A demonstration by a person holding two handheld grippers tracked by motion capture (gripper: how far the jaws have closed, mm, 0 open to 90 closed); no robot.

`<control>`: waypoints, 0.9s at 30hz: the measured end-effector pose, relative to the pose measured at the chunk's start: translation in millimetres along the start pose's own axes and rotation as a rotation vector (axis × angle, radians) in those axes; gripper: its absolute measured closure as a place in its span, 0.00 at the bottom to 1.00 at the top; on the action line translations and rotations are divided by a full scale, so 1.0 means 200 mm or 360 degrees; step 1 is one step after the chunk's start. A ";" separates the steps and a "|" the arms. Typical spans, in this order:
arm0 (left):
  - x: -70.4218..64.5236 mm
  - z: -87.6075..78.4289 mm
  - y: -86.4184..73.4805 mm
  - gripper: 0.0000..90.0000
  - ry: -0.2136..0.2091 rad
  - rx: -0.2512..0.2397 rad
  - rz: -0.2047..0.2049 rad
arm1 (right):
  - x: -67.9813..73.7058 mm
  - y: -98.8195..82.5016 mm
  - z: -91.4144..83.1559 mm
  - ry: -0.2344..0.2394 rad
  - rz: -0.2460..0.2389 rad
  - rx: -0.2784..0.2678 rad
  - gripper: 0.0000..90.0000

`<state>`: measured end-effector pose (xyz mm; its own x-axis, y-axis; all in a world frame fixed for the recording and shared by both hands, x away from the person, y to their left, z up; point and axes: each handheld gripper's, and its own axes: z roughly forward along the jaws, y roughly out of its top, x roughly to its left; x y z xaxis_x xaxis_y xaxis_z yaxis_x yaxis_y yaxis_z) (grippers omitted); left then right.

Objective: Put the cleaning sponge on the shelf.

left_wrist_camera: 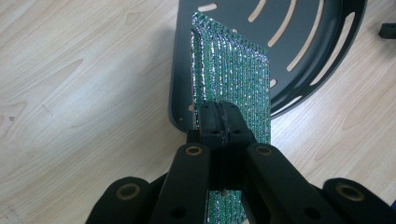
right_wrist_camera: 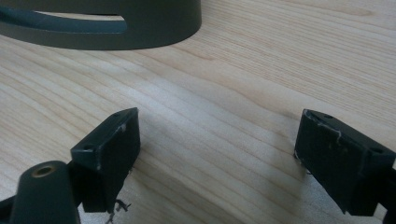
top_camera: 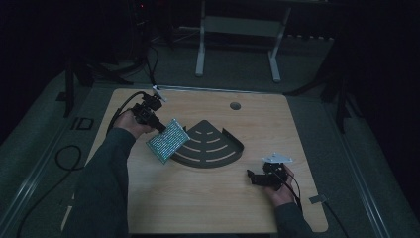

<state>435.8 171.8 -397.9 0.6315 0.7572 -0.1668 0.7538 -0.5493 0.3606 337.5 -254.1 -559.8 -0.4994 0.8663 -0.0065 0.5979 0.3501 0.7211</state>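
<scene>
left tongs [left_wrist_camera: 219,122] clamped on the green sparkly pad [top_camera: 168,140] – lower it flat into the grey quarter-round tray [top_camera: 213,146] mid-counter. right tongs [right_wrist_camera: 215,163] gape open, empty.

Readable text: dark letters "ID" on grey floor mat [top_camera: 81,123], left of wooden table [top_camera: 208,208], left-centre of high view. No other legible marks or numbers.

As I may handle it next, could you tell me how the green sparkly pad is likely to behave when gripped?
The pad probably stays fairly stiff: the left gripper pinches one edge and it juts out unsagging. It likely weighs little, given that small pinch.
</scene>
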 end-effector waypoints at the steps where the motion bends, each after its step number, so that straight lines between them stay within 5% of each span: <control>1: 0.00 0.00 0.00 1.00 0.0000 0.0004 0.0001 | 0.00 0.00 0.00 -0.0001 0.0001 0.0000 0.15; 27: -0.01 0.08 0.11 1.00 0.0015 0.0049 0.0028 | 0.00 0.00 0.00 -0.0001 0.0002 -0.0001 0.15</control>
<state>455.2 152.7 -404.1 0.6430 0.7506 -0.1522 0.7480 -0.5729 0.3350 337.5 -254.0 -559.8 -0.4985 0.8669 -0.0059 0.5983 0.3490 0.7213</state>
